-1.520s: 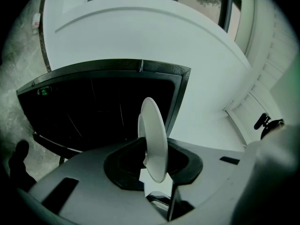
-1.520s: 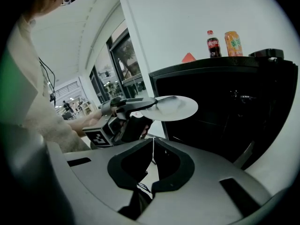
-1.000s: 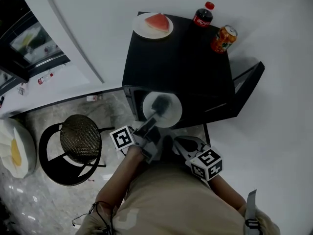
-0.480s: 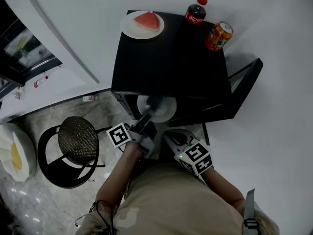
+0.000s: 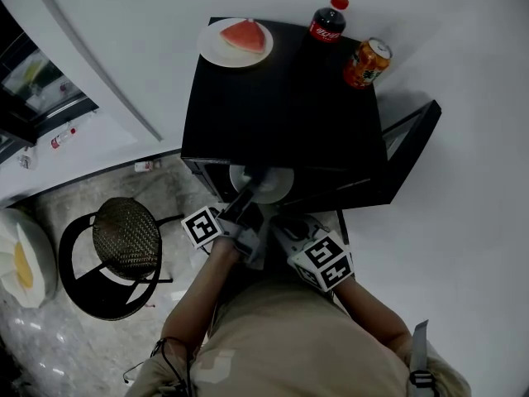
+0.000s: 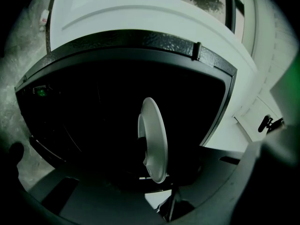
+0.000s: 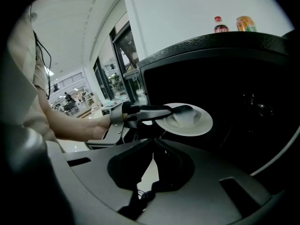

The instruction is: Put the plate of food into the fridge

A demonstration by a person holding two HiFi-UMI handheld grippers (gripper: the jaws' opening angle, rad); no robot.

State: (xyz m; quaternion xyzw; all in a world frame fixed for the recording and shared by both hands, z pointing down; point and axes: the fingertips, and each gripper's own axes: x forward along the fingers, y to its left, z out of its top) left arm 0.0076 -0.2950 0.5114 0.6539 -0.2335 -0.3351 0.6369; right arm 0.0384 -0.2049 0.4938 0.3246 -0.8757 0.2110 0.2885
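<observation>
At the mouth of the black mini fridge (image 5: 281, 98): gripping the white plate (image 5: 279, 190) by its near rim with the left gripper (image 5: 263, 179), roughly level, partly inside. Right gripper (image 7: 153, 149) closed, empty. Likely stiff, glazed, slippery, breakable; pinch rim firmly.

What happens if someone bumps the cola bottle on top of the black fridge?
It would probably tip: the cola bottle is tall, narrow and upright. Being round, it might then roll, and it stands near the far edge of the fridge top. It looks dark almost to the cap, so probably fairly heavy.
</observation>
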